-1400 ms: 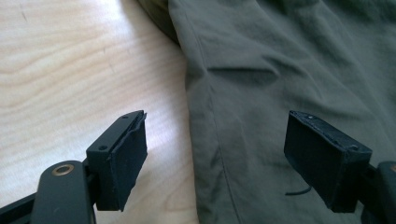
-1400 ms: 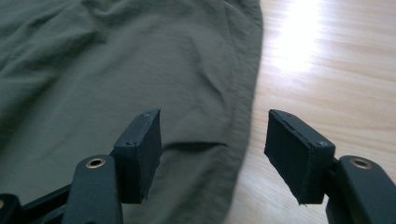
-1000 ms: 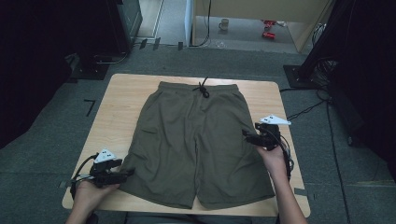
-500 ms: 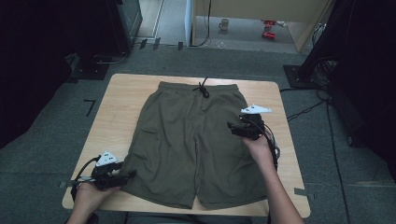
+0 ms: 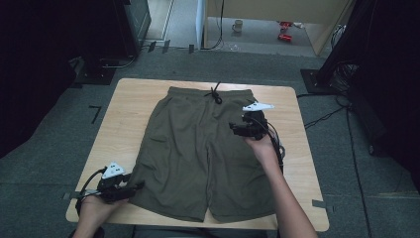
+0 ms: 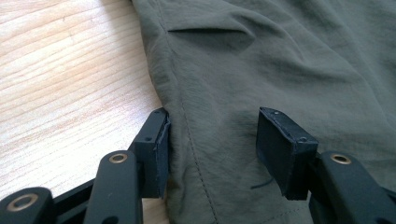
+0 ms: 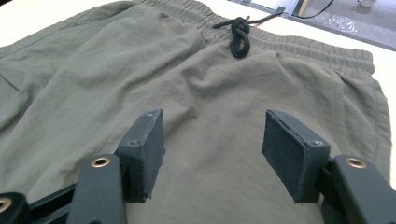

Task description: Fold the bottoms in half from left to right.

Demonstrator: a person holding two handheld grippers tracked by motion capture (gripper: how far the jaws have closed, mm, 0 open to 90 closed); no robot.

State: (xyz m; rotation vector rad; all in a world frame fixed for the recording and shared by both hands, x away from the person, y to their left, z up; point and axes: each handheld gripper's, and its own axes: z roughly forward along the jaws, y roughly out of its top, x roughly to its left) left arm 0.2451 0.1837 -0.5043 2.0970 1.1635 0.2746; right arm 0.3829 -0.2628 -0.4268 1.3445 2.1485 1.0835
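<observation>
Olive green shorts [image 5: 198,153] lie flat on the wooden table [image 5: 124,124], waistband at the far side with a black drawstring knot [image 5: 216,94]. My left gripper [image 5: 130,189] is open at the lower left leg's outer hem; its jaws straddle the side seam [image 6: 187,121] of the shorts [image 6: 280,60]. My right gripper [image 5: 235,130] hovers open over the right upper part of the shorts, below the waistband. In the right gripper view the jaws stand wide apart above the fabric [image 7: 205,107], pointing toward the drawstring knot [image 7: 240,32].
Bare table wood [image 6: 60,79] lies left of the shorts. Cables [image 5: 277,141] trail from the right gripper over the table's right side. Dark stands and a cable run on the grey floor [image 5: 327,116] around the table.
My right gripper moved left and away from me, from the shorts' right edge to over the fabric below the waistband. The left gripper stayed at the lower left hem.
</observation>
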